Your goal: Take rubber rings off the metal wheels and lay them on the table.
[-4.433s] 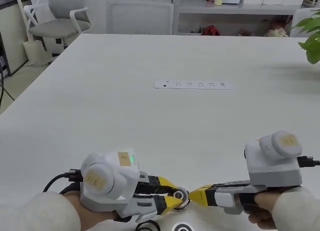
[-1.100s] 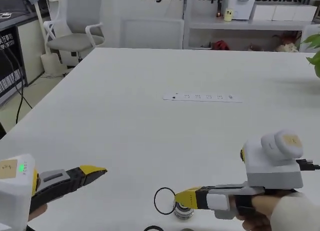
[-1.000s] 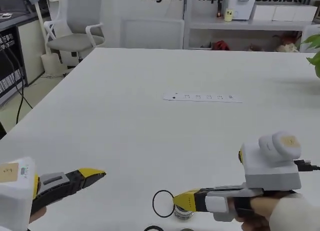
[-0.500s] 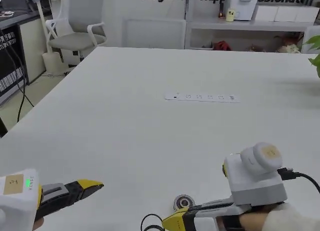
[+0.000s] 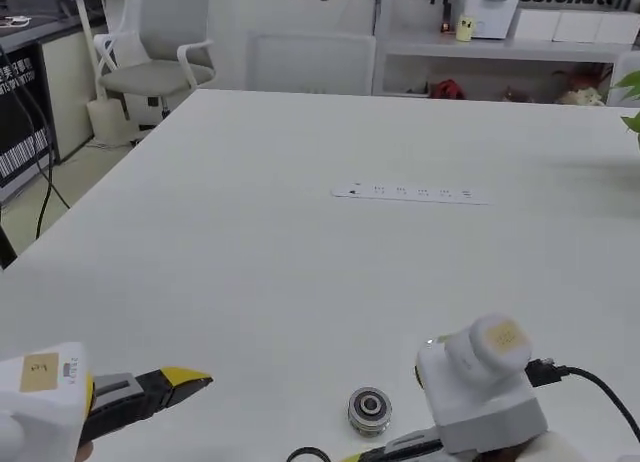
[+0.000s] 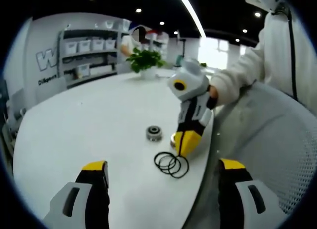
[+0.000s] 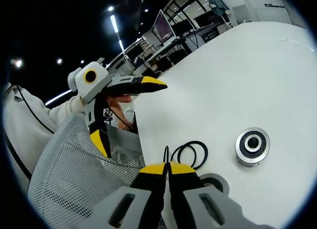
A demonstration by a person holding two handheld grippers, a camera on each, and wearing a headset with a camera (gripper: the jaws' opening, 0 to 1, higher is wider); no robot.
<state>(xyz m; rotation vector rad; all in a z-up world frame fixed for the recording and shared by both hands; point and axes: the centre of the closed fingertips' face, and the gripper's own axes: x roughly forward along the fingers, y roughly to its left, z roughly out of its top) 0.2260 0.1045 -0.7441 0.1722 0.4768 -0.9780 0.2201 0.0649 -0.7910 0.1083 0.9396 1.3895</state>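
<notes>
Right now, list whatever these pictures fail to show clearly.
Loose rings: left gripper view, overlapping and small, count unclear.
Second wheel: right gripper view, half hidden behind right gripper.
Held ring: right gripper view, edge-on, just a thin line.

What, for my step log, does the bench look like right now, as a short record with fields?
left gripper: fingers wide open, holding nothing, aimed toward the rings
right gripper: fingers shut on a rubber ring, near the table edge
loose rings: overlapping pile on the table, by the right gripper's tip
metal wheel: lying flat, apart from the pile
second wheel: partly hidden beside the right fingers
power strip: mid-table, far from the work
</notes>
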